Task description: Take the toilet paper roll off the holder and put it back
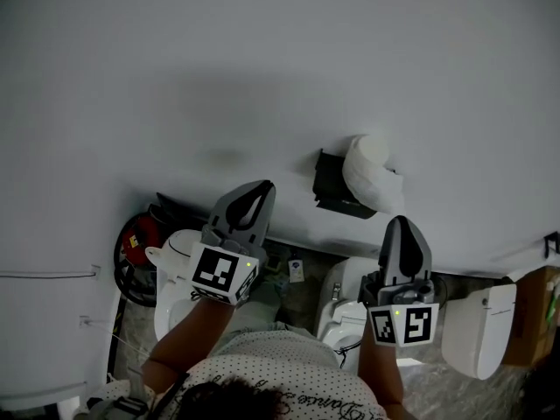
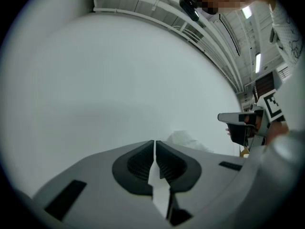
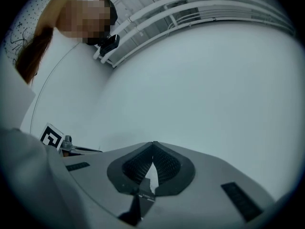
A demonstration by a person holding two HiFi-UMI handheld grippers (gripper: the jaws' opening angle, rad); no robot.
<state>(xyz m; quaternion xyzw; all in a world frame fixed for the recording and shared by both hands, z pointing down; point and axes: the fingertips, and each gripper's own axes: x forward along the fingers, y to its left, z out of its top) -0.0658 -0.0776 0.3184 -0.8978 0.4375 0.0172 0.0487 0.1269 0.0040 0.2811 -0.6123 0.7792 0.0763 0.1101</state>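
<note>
The white toilet paper roll (image 1: 367, 170) hangs on a black holder (image 1: 335, 186) fixed to the white wall, with a loose tail drooping at its right. In the head view my left gripper (image 1: 260, 189) is below and left of the holder, jaws together and empty. My right gripper (image 1: 402, 224) is just below the roll, also shut and empty. In the left gripper view the shut left gripper (image 2: 155, 142) faces the wall, with the roll (image 2: 183, 138) a pale blur just past it and the right gripper (image 2: 242, 122) to the right. In the right gripper view the shut right gripper (image 3: 153, 144) faces bare wall.
Below the wall stand white toilets (image 1: 178, 274) (image 1: 348, 309) and a white tank (image 1: 478, 329). A red and black object (image 1: 138, 241) lies at the left and a cardboard box (image 1: 534, 313) at the far right. The left gripper's marker cube (image 3: 51, 136) shows in the right gripper view.
</note>
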